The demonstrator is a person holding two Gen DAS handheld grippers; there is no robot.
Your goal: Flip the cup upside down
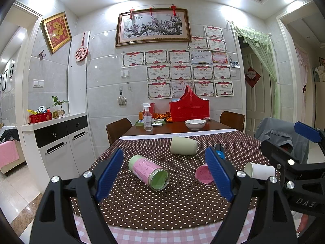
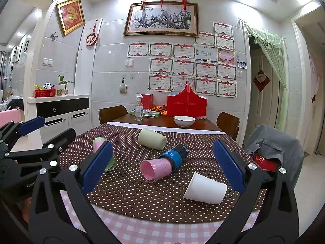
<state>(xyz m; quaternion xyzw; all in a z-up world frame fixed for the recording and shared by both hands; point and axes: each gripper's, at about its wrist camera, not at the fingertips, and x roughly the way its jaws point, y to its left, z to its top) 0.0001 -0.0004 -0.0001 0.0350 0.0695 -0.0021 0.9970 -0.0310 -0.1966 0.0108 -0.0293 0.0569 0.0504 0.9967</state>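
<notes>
Several cups lie on their sides on the brown dotted cloth (image 1: pixel 182 207). A green and pink cup (image 1: pixel 149 171) lies between my left gripper's (image 1: pixel 164 171) open blue fingers; it also shows in the right wrist view (image 2: pixel 100 144). A pale green cup (image 1: pixel 183 145) (image 2: pixel 152 139) lies farther back. A pink cup (image 2: pixel 157 169) and a blue and black cup (image 2: pixel 176 155) lie mid-table. A white paper cup (image 2: pixel 205 189) (image 1: pixel 260 170) lies at the near right. My right gripper (image 2: pixel 162 169) is open and empty, in front of the pink cup.
A white bowl (image 1: pixel 195 124), a spray bottle (image 1: pixel 147 118) and a red box (image 1: pixel 190 106) stand at the far end of the table. Brown chairs flank the table. A chair with a grey jacket (image 2: pixel 272 152) stands at the right. A white cabinet (image 1: pixel 59 142) stands at the left.
</notes>
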